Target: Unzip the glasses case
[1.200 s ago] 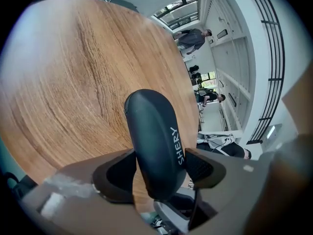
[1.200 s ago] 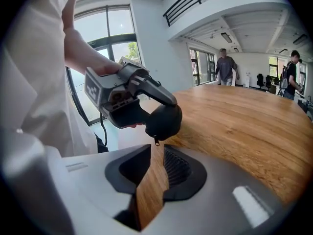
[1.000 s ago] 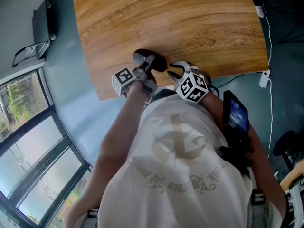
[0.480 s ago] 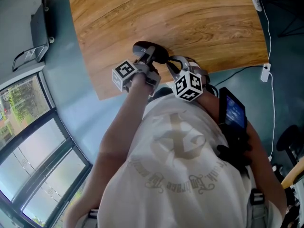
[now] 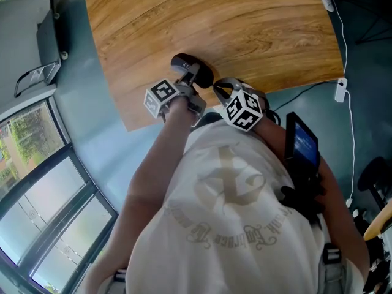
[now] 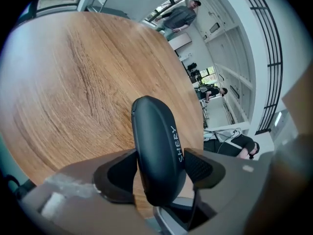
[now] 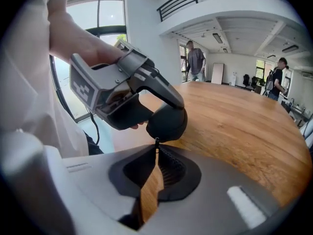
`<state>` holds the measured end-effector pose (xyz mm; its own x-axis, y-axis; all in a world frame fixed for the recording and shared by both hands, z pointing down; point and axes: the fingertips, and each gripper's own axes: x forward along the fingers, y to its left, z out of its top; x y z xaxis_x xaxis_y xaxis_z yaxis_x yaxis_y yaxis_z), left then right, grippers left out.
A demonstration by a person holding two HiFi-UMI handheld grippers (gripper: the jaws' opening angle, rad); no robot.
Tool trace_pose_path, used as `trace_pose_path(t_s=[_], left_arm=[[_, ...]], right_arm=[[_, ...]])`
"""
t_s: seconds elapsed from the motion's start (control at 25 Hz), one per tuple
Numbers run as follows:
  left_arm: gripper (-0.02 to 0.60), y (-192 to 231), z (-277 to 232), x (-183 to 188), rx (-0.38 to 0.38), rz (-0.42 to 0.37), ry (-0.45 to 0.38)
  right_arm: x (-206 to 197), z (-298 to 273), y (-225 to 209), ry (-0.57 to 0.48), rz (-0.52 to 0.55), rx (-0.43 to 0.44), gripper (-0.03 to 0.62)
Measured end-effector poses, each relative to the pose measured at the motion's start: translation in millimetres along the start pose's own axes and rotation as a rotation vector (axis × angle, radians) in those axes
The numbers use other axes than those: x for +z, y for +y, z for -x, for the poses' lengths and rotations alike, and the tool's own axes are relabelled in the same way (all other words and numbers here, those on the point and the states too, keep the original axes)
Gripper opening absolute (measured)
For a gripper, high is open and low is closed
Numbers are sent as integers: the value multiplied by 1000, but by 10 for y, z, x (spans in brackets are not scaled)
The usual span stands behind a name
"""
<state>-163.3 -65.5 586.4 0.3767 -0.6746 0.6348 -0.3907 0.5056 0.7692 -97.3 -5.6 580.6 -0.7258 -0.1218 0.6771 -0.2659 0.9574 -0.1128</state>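
The right gripper point(image 7: 156, 150) has just closed its jaws, narrow now, pinching the zipper pull point(image 7: 156, 141). The left gripper point(image 6: 160, 166) clamps the glasses case point(image 6: 152, 131), so unzipping can probably start.

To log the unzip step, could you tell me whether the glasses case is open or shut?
Shut: the case shows one smooth closed shell, with no gap visible along its edge.

Bright daylight comes from the window point(image 7: 105, 18) — soft shadows only. Both gripper views bend strongly at the edges.
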Motion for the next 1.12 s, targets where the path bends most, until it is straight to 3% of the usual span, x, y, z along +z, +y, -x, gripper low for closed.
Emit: trace_pose_path(t_s=[0.2, 0.32, 0.44, 1.12], left_arm=[[310, 84, -33, -119, 47, -136, 86], [310, 114, -76, -202, 72, -265, 155], [305, 147, -81, -259, 89, -331, 207], [293, 199, -67, -310, 62, -358, 330]], right_arm=[[-156, -67, 173, 68, -41, 115, 23], [-272, -104, 239, 126, -23, 151, 20], [-339, -130, 285, 165, -9, 171, 15], [-305, -56, 229, 135, 60, 148, 3]])
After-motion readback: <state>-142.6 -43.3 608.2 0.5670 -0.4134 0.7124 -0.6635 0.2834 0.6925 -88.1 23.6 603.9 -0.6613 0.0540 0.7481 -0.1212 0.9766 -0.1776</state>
